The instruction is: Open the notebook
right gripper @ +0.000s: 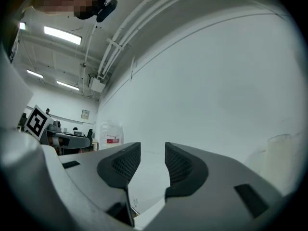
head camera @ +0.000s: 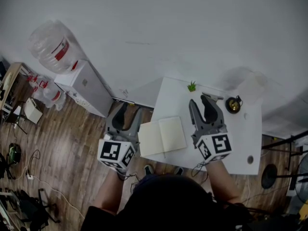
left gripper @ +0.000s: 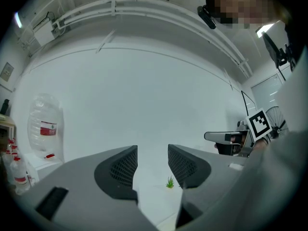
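Observation:
The notebook (head camera: 162,135) lies open on the white table (head camera: 240,143), its two blank cream pages facing up near the front left edge. My left gripper (head camera: 129,110) hangs left of the table edge, beside the left page, with its jaws open and nothing between them (left gripper: 152,160). My right gripper (head camera: 200,101) hovers over the table just right of the notebook. It is open too and holds nothing (right gripper: 152,158). Neither gripper touches the notebook. Both point level toward the white wall.
A small green plant (head camera: 192,86) stands at the table's far edge, with a black and gold object (head camera: 233,104) to its right. A white water dispenser (head camera: 84,85) carrying a big bottle (head camera: 50,45) stands on the wooden floor to the left. Cables lie on the floor.

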The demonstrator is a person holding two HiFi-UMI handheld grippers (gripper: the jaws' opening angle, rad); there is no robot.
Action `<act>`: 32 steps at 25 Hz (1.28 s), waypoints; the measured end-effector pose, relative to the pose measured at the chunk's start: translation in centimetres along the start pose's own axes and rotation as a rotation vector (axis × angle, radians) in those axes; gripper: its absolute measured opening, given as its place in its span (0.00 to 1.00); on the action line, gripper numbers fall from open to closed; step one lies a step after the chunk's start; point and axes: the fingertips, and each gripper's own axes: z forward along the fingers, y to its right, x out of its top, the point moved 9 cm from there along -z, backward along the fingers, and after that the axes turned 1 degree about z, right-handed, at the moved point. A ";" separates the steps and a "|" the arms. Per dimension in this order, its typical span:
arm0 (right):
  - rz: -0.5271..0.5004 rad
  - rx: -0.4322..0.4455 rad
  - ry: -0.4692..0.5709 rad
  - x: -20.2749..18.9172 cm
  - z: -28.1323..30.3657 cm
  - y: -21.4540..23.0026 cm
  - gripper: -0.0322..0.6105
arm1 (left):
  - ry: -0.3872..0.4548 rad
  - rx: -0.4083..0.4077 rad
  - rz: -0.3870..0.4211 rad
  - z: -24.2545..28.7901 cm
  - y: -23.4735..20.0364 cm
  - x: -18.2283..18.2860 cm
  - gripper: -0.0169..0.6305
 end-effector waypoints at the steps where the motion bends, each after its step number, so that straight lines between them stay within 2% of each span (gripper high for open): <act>1: 0.000 -0.001 0.001 0.1 0.1 0.0 0.30 | 0.002 -0.002 0.000 0.1 -0.1 0.0 0.33; 32: 0.031 -0.058 -0.004 -0.8 0.3 -0.5 0.27 | -0.045 -0.036 -0.018 1.1 -1.8 -1.4 0.33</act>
